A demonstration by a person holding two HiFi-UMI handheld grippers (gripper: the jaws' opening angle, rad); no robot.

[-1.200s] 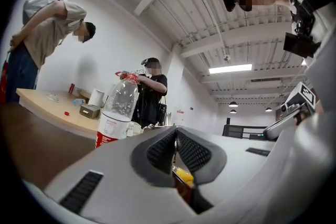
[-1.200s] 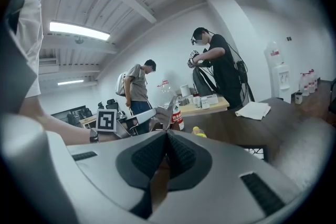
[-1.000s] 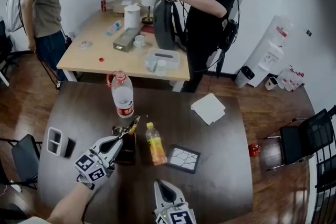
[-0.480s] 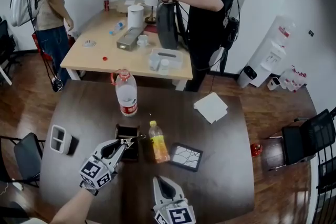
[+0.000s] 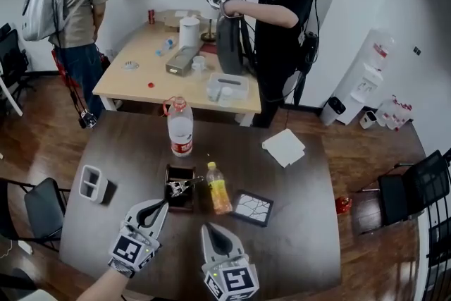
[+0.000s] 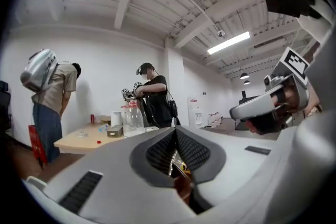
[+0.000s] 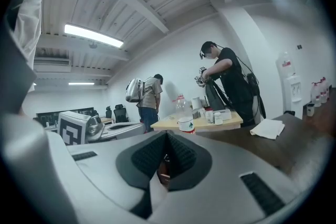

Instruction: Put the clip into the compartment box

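The metal clip (image 5: 179, 186) lies in the small dark compartment box (image 5: 180, 168), which stands on the dark table in the head view. My left gripper (image 5: 164, 204) is just below and left of the box, its tip short of the clip. Its jaws are closing, and in the left gripper view (image 6: 176, 132) the pads meet with nothing between them. My right gripper (image 5: 209, 228) rests lower on the table, to the right of the left one. In the right gripper view (image 7: 167, 137) its pads are also together and empty.
A yellow drink bottle (image 5: 217, 188) stands right beside the box, and a black framed tile (image 5: 251, 208) lies right of it. A water bottle (image 5: 180, 127) stands behind. White paper (image 5: 284, 147) and a white two-slot holder (image 5: 91, 182) lie further out. Two people stand by the pale table (image 5: 134, 84).
The left gripper carried the clip over the box, opened and let it go. It has since drawn back toward me and shut. The right gripper stayed put.
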